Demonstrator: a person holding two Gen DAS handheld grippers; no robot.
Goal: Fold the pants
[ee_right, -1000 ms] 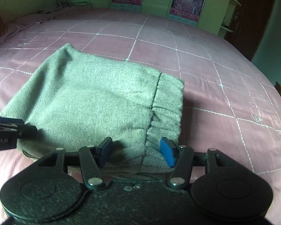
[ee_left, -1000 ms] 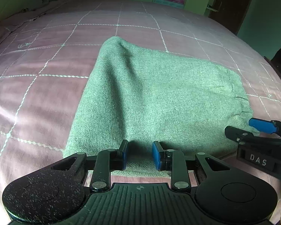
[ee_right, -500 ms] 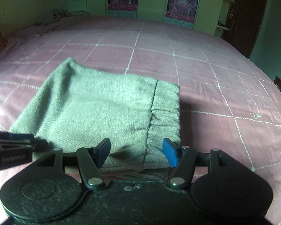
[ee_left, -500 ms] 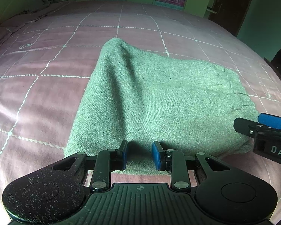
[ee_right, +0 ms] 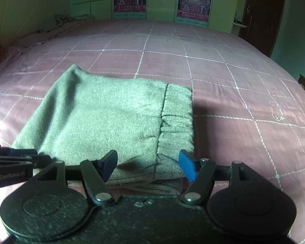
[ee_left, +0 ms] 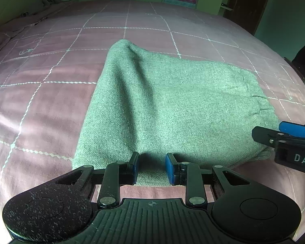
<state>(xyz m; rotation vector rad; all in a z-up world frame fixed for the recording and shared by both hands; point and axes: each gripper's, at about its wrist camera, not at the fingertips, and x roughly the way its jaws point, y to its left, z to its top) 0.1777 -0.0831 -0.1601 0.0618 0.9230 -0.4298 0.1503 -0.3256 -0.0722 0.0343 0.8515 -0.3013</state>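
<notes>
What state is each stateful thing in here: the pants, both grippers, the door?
Green pants: folded into a compact stack, lying on the pink bedspread, elastic waistband on the right.
Left gripper: open, empty, at the near edge of the pants.
Right gripper: open wide, empty, at the waistband corner.
Brown door: cannot tell whether shut.

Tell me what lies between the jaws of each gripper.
Only the near edge of the folded pants: the left gripper brackets its hem in the left wrist view, and the right gripper brackets its waistband corner in the right wrist view.
</notes>
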